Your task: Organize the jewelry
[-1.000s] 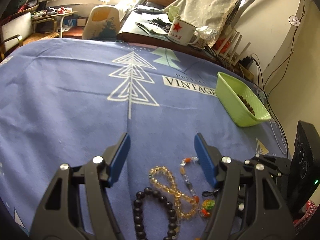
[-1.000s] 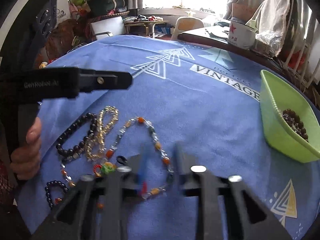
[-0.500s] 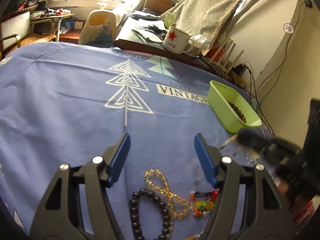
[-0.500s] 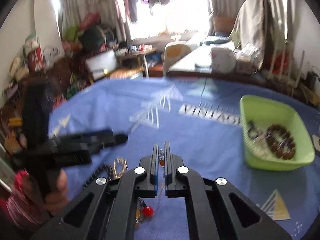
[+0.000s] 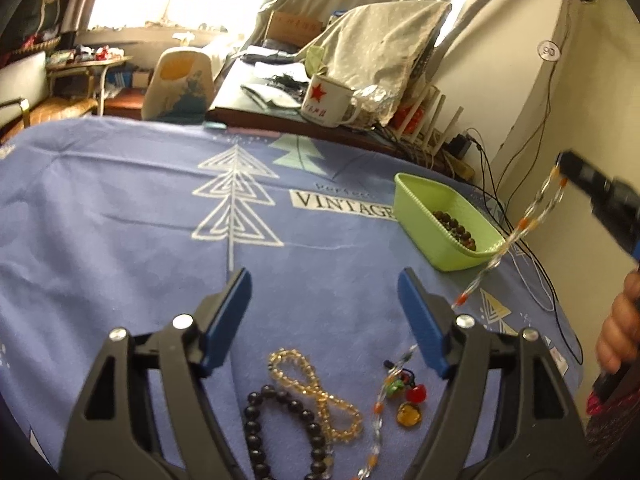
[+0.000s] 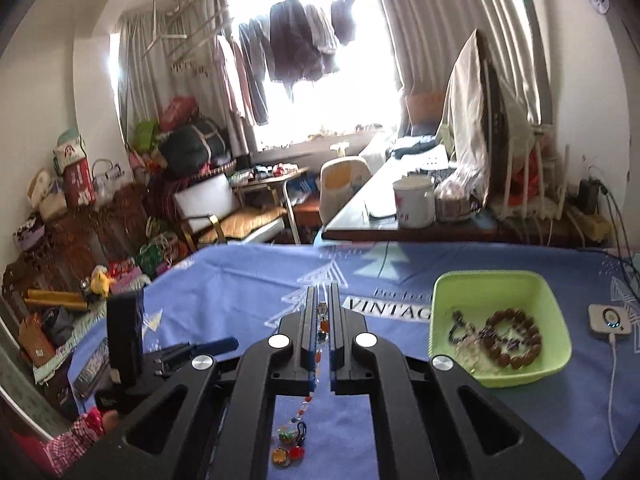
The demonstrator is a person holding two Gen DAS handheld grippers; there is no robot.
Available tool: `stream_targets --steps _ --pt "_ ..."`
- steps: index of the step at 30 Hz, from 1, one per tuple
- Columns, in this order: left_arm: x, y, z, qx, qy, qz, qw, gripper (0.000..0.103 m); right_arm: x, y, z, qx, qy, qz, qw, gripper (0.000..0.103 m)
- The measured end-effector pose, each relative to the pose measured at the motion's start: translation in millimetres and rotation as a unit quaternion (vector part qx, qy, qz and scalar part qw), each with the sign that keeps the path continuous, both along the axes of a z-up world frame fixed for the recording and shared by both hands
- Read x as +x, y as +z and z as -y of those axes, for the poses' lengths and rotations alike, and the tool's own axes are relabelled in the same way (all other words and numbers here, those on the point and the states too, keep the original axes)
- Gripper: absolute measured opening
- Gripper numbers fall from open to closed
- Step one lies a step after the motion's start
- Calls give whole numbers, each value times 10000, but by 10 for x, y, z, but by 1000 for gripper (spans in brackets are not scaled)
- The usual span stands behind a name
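Blue cloth (image 5: 120, 208) on table, cluttered room behind. Necklace (image 5: 520, 232) now lifted: was lying flat on cloth near-centre a second ago, top end now pinched in right gripper (image 6: 323, 316), strand hanging down, tail with charms (image 5: 408, 396) not clear of cloth yet. Right jaws clenched on strand, beads visible in the slit. Left gripper (image 5: 324, 316) released, jaws wide, hovering over near edge, holding nothing. Under it on cloth: amber bracelet (image 5: 316, 392) twisted into figure eight, touching black bracelet (image 5: 276, 428) just left of it. Green tray (image 6: 440, 300) to the right, well apart from the pile, already holding brown bracelet (image 6: 512, 338) plus smaller pieces. White device (image 6: 608, 318) on cable right of tray. Mug (image 5: 326, 100) on far desk.

Meaning: pick done, carry to tray underway by the look of it. Risk: long tail dragging, snagging the bracelets. Two bracelets left after this.
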State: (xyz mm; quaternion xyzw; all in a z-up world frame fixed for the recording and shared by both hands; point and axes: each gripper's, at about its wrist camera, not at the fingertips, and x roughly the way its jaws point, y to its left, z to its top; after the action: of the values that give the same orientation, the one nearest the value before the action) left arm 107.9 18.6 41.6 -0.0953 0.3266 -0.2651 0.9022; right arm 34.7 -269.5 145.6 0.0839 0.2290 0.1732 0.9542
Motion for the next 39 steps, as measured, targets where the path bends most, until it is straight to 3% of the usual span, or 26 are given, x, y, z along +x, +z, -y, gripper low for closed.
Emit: stream_targets --steps 6,9,15,19,23,25,26,28,33,39 --pt "-59 16 123 107 -253 196 9994 73 -99 140 146 105 17 218 9997 0" --pt "-90 62 124 8 -404 302 9987 79 -97 132 199 144 18 171 9997 0" --pt "-303 269 298 -159 -910 620 9938 79 -133 130 274 200 54 165 9996 0" --pt "-428 297 607 230 -1238 755 9892 79 -202 146 319 278 88 217 9993 0" --pt "-428 157 1048 940 -1521 671 9816 78 -265 250 406 363 134 341 9987 0" --pt "-350 65 1199 1172 -1725 452 9770 41 -316 328 445 320 116 473 9983 0" --pt "-299 45 1236 1243 -1795 301 9754 8 -343 375 470 298 96 543 9980 0" --pt "-191 147 1270 1183 -1751 174 9773 6 -373 455 535 287 76 642 9975 0" --pt "-32 784 1288 660 -1694 519 9820 6 -396 606 726 258 -54 881 9958 0" --pt "214 1391 1729 364 -1758 705 9812 6 -170 618 1038 323 -370 828 9954 0"
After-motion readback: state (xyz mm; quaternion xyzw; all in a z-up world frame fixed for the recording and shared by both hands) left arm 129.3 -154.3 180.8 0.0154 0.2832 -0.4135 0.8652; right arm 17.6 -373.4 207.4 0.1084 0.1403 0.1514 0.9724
